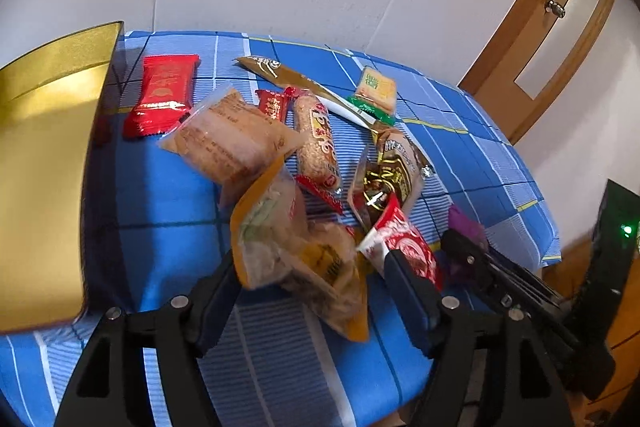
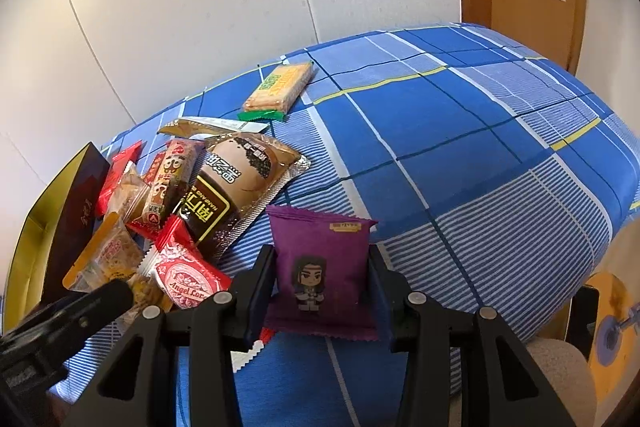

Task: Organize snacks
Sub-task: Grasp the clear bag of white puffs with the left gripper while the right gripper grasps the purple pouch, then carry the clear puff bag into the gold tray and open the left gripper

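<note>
Tablecloth (image 2: 460, 115): blue plaid, snacks heaped at 9 o'clock of R view.
Gold box (image 1: 44, 163): open, at 9 o'clock of L view; likely the drop spot.
Orange-edged pkt (image 1: 296, 251): L gripper (image 1: 312, 267) fingers close on both sides, looks clamped; lift clear before swinging to box.
Purple pkt (image 2: 320, 267): R gripper (image 2: 322, 287) fingers pinch its sides; keep squeeze light, wrapper crushes.

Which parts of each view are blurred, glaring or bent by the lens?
Left wrist view: the orange-edged packet between the fingers is motion-blurred, the gold box glares. Right wrist view: sharp purple packet; plaid tablecloth lines bow.
</note>
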The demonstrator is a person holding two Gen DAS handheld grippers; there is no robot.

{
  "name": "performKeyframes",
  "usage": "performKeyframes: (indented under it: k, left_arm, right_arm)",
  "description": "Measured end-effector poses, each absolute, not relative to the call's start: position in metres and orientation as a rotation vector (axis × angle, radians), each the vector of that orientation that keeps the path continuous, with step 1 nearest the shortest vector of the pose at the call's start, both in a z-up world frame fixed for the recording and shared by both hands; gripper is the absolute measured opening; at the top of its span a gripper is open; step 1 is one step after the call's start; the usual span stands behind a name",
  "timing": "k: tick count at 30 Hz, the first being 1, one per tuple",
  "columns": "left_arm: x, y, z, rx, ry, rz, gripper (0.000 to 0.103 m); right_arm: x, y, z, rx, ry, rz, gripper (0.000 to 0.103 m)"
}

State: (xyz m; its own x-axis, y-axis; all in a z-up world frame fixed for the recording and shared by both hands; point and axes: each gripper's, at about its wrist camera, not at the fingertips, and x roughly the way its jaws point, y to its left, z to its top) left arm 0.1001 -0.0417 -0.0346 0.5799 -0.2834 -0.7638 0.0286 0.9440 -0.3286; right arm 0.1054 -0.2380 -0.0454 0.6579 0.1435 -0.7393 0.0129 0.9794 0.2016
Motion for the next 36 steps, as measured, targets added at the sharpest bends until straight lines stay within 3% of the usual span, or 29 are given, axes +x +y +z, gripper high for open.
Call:
performKeyframes:
  k: [3, 10, 36]
  left_arm:
    - [0.103, -0.040, -0.038, -0.335, 0.927, -0.196, 0.048]
    - [0.102, -0.034, -0.044, -0.379, 0.939, -0.274, 0.041]
    - [0.052, 0.039, 0.014, -0.485, 0.744, -0.207, 0.040]
  right_arm:
    - [0.105, -0.239, -0.045, 0.202, 0.849, 0.075, 0.045]
    - [0.106, -0.243, -0.045, 0.231, 0.835, 0.074, 0.045]
    - [0.099, -0.242, -0.032, 0.250, 0.737, 0.067, 0.042]
